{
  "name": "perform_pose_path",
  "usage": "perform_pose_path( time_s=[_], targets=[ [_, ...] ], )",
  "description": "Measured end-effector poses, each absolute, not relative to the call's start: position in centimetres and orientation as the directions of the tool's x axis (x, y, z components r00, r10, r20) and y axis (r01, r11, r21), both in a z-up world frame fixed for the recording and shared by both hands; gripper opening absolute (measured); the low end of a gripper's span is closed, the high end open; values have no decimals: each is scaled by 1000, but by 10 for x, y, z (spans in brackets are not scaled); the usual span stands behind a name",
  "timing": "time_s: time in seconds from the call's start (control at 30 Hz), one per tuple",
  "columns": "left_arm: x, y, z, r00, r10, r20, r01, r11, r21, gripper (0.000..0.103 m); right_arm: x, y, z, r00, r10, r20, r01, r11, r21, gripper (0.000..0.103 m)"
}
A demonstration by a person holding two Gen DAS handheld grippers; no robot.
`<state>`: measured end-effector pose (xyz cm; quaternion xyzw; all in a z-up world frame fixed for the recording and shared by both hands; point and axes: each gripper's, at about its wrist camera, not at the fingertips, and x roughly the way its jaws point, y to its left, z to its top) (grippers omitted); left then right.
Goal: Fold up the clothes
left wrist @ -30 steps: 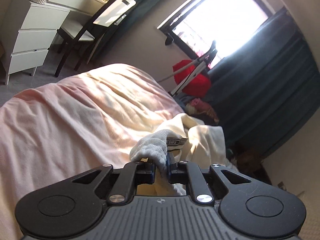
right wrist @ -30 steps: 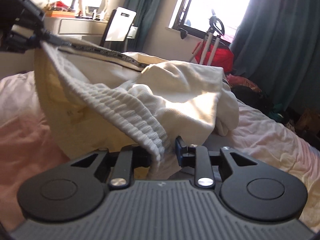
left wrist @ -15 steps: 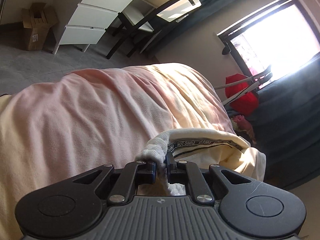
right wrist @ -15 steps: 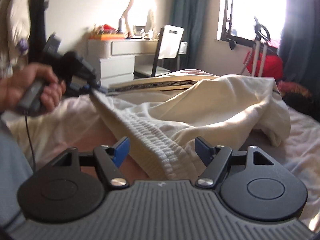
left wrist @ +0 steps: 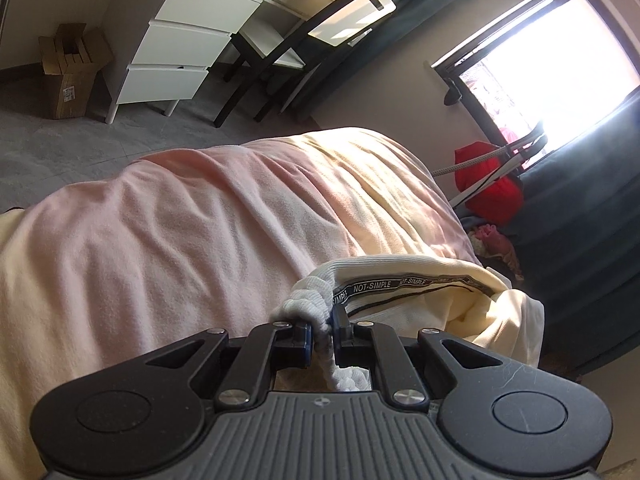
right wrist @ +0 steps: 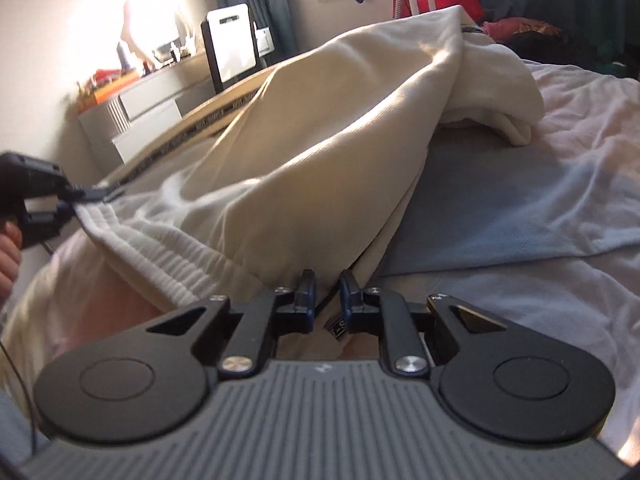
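Although both grippers have a hold on the cream sweatpants (right wrist: 360, 92), the folding itself looks barely begun. Nearest in the right wrist view, the right gripper (right wrist: 327, 286) has just been closing, and its jaws now stand narrow with a thin edge of the garment, a dark cord and a bit of printed tape between them; the pads seem to pinch that edge, though the slim gap makes it hard to be sure how firmly. In the left wrist view the left gripper (left wrist: 323, 326) is clamped tight on the bunched ribbed waistband (left wrist: 310, 300), right beside the black side tape (left wrist: 404, 284) printed NOT-SIMPLE. Seen from the right, that same left gripper (right wrist: 60, 200) sits off at the left edge with a hand (right wrist: 8, 256) behind it, and the waistband runs slack between the two holds. Further out, the rest of the sweatpants lies in a rumpled heap on the pink bedspread (left wrist: 180, 240), one leg rolled under itself near the far edge of the bed. My judgement: only the two grips are won; the cloth must yet be pulled taut, spread flat, the legs laid together, and every fold made. Beyond stand the white drawers (left wrist: 180, 52) and the window (left wrist: 560, 40).
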<state>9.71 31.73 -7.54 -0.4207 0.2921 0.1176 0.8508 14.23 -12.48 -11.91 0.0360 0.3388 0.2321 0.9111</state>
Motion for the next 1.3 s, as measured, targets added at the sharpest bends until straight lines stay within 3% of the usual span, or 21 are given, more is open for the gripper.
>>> perform_pose_path(
  time_s=[0.2, 0.27, 0.33, 0.43, 0.5, 0.57, 0.63, 0.87, 1.0, 1.17, 1.3],
  targets=[
    [81, 321, -69, 804, -75, -590, -433, 607, -667, 16, 148, -149, -111, 625, 495, -604, -304, 867, 396, 18],
    [72, 321, -64, 813, -83, -576, -416, 609, -675, 26, 149, -165, -110, 607, 527, -595, -245, 836, 491, 20],
    [64, 319, -58, 819, -70, -570, -412, 620, -667, 48, 150, -181, -112, 584, 564, -584, -175, 790, 588, 20],
    [57, 310, -44, 829, -39, -559, -396, 665, -633, 69, 148, -198, -115, 578, 588, -565, -97, 738, 668, 22],
    [59, 301, -38, 834, -38, -551, -365, 711, -601, 79, 148, -201, -117, 577, 604, -550, -78, 711, 699, 30],
    [68, 290, -35, 822, -19, -569, -354, 766, -536, 79, 148, -201, -119, 562, 636, -528, -75, 675, 734, 47],
    [77, 283, -36, 795, 25, -606, -376, 804, -461, 79, 149, -198, -123, 547, 651, -527, -67, 661, 747, 53],
    [98, 299, -51, 743, 74, -665, -451, 789, -417, 78, 155, -194, -139, 522, 647, -557, 6, 649, 760, 55],
    [112, 298, -62, 717, -13, -697, -411, 800, -437, 69, 155, -196, -144, 517, 662, -542, 34, 617, 786, 58],
    [117, 298, -69, 713, -5, -701, -426, 791, -439, 68, 152, -201, -152, 515, 747, -421, 56, 460, 886, 58],
    [111, 308, -70, 739, -27, -673, -443, 733, -516, 55, 151, -208, -153, 528, 788, -317, 41, 349, 936, 59]
  ],
)
